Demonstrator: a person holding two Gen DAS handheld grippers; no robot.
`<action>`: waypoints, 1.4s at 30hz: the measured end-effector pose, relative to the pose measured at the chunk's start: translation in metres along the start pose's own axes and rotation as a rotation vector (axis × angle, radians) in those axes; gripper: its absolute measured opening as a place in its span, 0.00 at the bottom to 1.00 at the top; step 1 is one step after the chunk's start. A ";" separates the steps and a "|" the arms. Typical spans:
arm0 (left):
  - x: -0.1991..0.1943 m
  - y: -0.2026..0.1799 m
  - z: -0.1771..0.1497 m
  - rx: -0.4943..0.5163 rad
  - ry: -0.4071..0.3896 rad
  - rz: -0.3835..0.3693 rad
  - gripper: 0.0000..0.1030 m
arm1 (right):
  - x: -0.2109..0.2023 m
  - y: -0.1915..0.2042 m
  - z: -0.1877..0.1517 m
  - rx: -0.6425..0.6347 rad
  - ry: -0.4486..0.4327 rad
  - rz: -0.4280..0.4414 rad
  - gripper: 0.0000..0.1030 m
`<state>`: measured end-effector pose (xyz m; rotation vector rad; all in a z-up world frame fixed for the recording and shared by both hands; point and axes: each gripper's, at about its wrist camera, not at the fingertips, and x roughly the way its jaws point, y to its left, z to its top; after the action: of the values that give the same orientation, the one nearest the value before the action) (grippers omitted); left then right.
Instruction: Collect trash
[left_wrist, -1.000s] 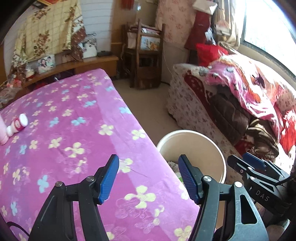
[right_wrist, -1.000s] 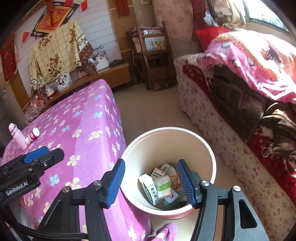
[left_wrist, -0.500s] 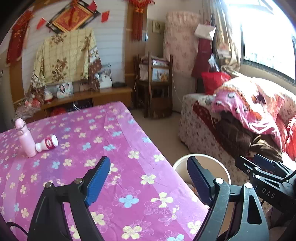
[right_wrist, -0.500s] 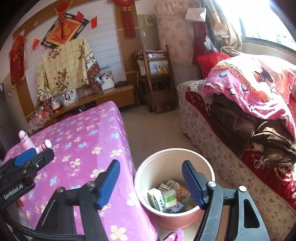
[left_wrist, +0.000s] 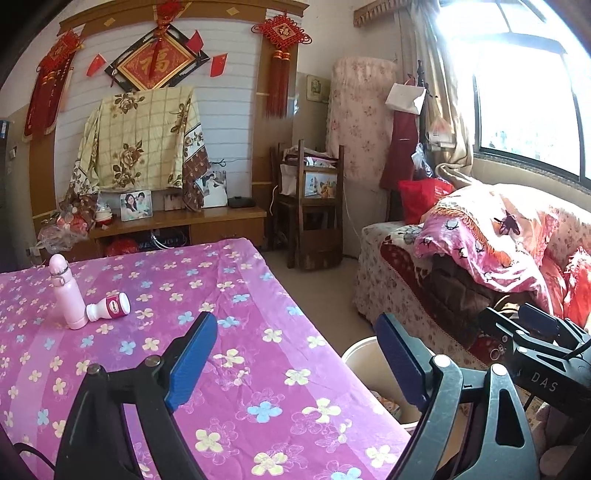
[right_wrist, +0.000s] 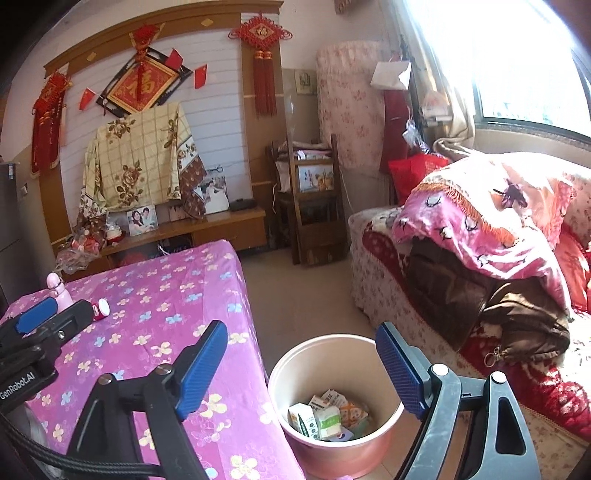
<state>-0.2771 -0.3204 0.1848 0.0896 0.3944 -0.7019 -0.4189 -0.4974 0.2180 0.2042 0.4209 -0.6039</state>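
A pink bin (right_wrist: 334, 456) stands on the floor by the table's corner, holding several cartons and wrappers (right_wrist: 325, 415); its rim (left_wrist: 360, 352) shows in the left wrist view. My right gripper (right_wrist: 301, 330) hangs above the bin, jaws opening, nothing between them. My left gripper (left_wrist: 295, 325) hovers over the table's near corner, jaws also opening and empty. On the purple flowered tablecloth (left_wrist: 166, 280), far left, a pink bottle (left_wrist: 66, 291) stands upright beside a small white bottle with a red label (left_wrist: 109, 306) lying on its side.
A sofa (right_wrist: 461, 258) piled with blankets runs along the right under the window. A wooden chair (right_wrist: 314, 206) and a low cabinet (right_wrist: 221, 225) stand at the back wall. Bare floor (right_wrist: 295, 288) lies between table and sofa.
Both grippers have risen and tipped upward, so the bin sank lower in both views and the back wall came into sight. Both pairs of jaws spread wider.
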 end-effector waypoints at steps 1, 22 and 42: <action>-0.002 0.000 0.000 -0.004 -0.005 -0.004 0.86 | -0.003 0.000 0.001 0.001 -0.005 0.000 0.83; -0.012 0.000 -0.002 0.004 -0.030 0.024 0.86 | -0.015 -0.001 0.000 -0.001 -0.038 -0.014 0.83; -0.004 -0.004 -0.005 0.012 0.003 0.049 0.86 | -0.014 -0.004 0.001 0.010 -0.030 -0.014 0.83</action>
<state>-0.2840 -0.3203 0.1814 0.1107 0.3897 -0.6562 -0.4310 -0.4940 0.2243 0.2020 0.3909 -0.6217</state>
